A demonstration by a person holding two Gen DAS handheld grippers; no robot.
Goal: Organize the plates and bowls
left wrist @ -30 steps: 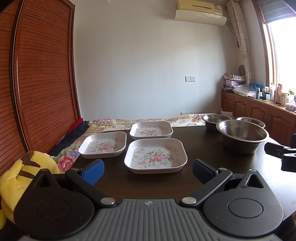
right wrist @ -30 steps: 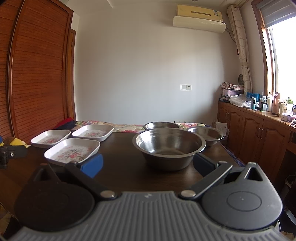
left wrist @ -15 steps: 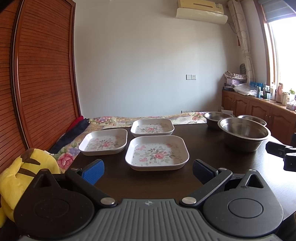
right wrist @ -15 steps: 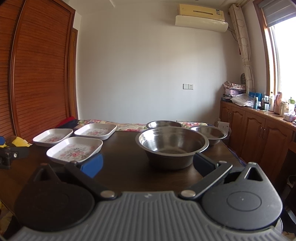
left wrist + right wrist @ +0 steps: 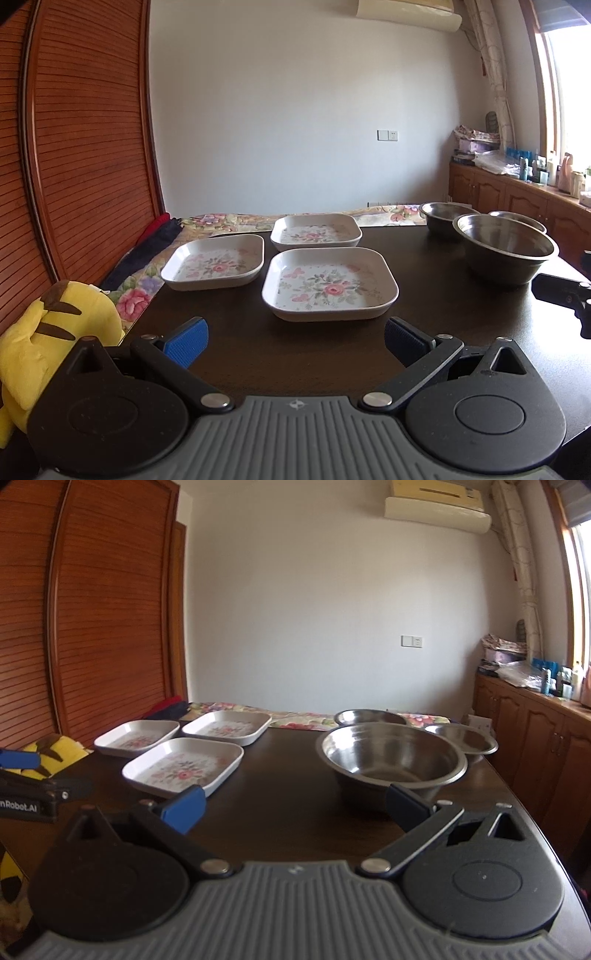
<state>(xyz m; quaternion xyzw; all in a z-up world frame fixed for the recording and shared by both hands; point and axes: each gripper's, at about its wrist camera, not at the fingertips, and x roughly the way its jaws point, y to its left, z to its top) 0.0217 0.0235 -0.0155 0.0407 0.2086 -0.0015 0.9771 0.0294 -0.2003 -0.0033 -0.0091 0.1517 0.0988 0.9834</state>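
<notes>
The only legible writing was white lettering ending "nRobot.AI" on the black body of the left gripper [image 5: 44,794], cut off at the left edge of the right wrist view.

Three square white plates with pink floral prints sat close together on the left half of the table [image 5: 443,314]: a near plate [image 5: 330,283], a left plate [image 5: 216,261] and a far plate [image 5: 316,230], none stacked. On the right half stood three steel bowls: a large bowl [image 5: 393,760] nearest, a back bowl [image 5: 369,716] behind it and a right bowl [image 5: 461,738] just beside it.

Both grippers hung low over the near table edge. The left gripper [image 5: 295,334] had its blue-padded fingers spread wide with nothing between them, facing the near plate. The right gripper [image 5: 295,806] was likewise spread and empty, facing the large bowl; whether its right finger touched that bowl could not be told.

The table was dark, glossy wood. A yellow plush [image 5: 55,332] sat off its left corner, beside a floral cloth [image 5: 133,299]. Slatted wooden doors [image 5: 103,620] lined the left wall, an air conditioner [image 5: 436,504] hung on the pale back wall above a switch plate [image 5: 411,641], and a wooden cabinet [image 5: 535,731] with bottles ran under the window.
</notes>
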